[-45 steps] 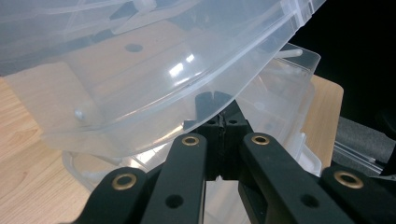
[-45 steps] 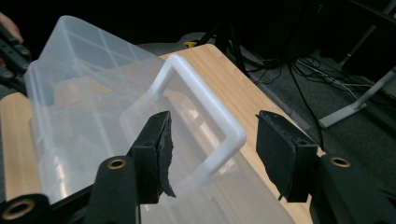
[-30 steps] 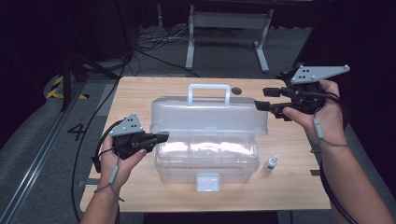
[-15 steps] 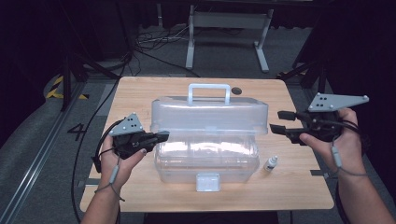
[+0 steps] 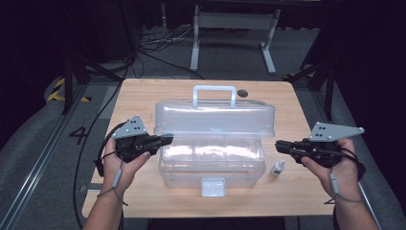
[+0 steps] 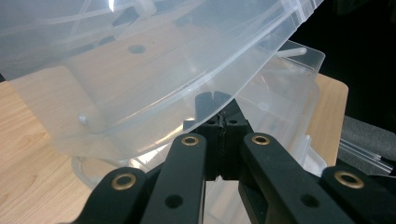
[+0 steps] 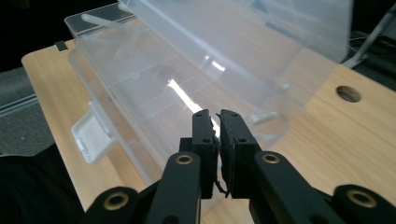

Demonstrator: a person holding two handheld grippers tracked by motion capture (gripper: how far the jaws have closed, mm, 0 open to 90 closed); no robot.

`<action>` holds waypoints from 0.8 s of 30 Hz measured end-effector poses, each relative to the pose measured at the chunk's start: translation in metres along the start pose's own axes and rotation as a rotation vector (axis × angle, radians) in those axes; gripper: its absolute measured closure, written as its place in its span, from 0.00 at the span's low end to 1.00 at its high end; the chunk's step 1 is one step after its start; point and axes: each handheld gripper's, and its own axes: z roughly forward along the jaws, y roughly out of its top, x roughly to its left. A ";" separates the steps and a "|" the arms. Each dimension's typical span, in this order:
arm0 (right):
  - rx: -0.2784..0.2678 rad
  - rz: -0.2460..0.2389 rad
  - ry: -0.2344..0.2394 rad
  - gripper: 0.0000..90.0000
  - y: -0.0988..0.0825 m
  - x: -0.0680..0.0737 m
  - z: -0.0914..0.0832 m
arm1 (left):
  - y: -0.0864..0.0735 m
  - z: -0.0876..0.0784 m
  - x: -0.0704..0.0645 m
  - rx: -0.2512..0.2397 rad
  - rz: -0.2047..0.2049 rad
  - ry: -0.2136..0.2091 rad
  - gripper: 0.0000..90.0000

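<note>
A clear plastic toolbox (image 5: 213,160) sat at the centre of a wooden table (image 5: 139,96), its lid (image 5: 214,117) raised toward twelve o'clock. At nine o'clock of the box, the left gripper (image 5: 163,139) had its jaws pressed together, tips tucked under the lid's edge. At three o'clock, the right gripper (image 5: 279,144) hovered clear of the box, jaws closed and empty. A small bottle (image 5: 277,167) stood just beside the box, below that gripper.

I am holding my left gripper (image 5: 165,139) and right gripper (image 5: 280,145) level, pointing inward, jaws closed, empty.
</note>
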 end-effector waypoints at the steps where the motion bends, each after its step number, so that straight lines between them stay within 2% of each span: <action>1: -0.007 0.004 0.004 0.95 -0.002 0.000 0.005 | 0.000 0.000 0.000 0.001 0.002 0.002 0.99; 10: -0.094 -0.001 0.028 0.96 -0.004 0.002 0.041 | 0.002 0.000 0.001 -0.001 0.008 0.006 0.99; 15: -0.104 0.004 0.029 0.96 0.000 0.001 0.047 | 0.003 0.000 0.001 0.002 0.009 0.012 0.99; 20: -0.131 0.007 0.017 0.96 0.003 -0.002 0.049 | 0.006 0.000 0.002 0.003 0.000 0.000 0.98; 24: -0.145 -0.001 0.002 0.96 0.005 -0.005 0.049 | 0.011 0.001 0.003 0.012 0.015 0.023 0.98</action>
